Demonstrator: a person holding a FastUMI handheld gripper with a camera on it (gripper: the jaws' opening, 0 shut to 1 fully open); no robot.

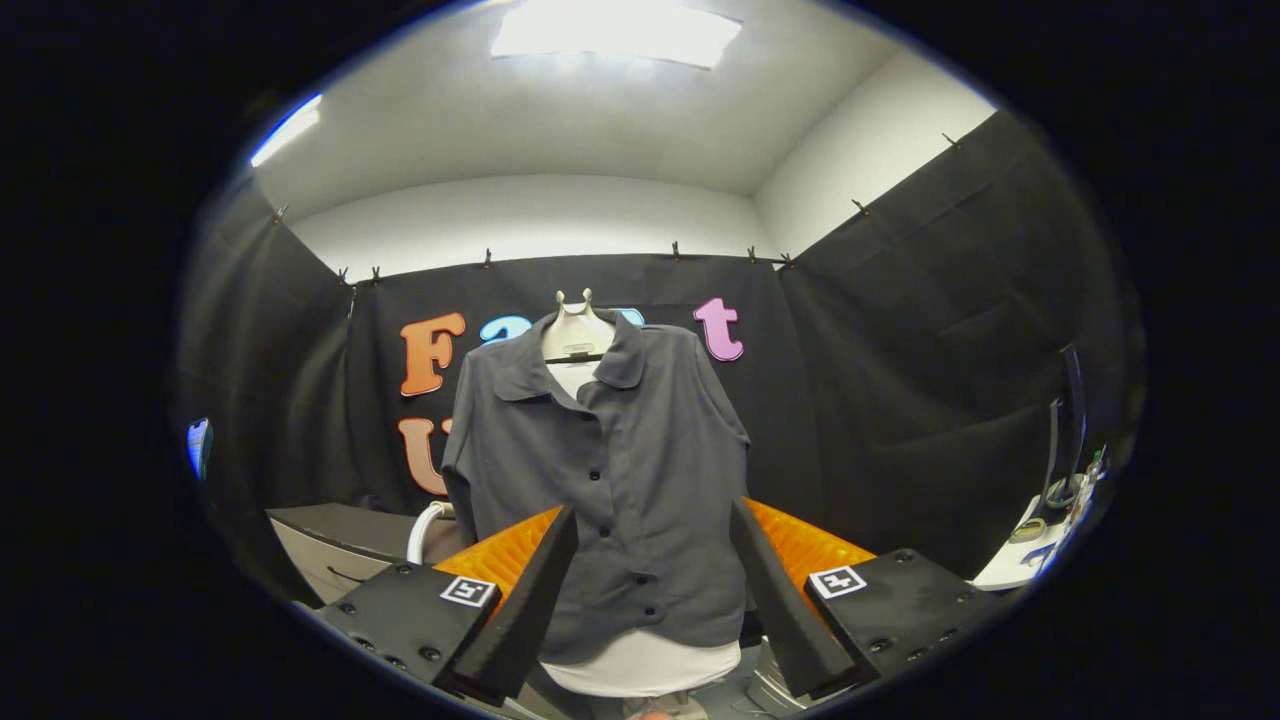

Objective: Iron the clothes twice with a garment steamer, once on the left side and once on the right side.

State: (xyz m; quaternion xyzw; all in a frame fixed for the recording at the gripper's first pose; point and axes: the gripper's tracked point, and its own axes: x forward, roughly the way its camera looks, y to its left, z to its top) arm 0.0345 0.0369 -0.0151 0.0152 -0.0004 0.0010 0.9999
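The gripper (652, 590) hangs with fingers spread and empty before the dark grey buttoned shirt (610, 480) on its pale mannequin (578, 330), so I'd judge neither side steamed yet.

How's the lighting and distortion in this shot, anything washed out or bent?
Gripper view: the ceiling light is blown out white; fisheye curves the walls; the grey shirt on its mannequin is evenly lit and sharp, framed beyond the open gripper.
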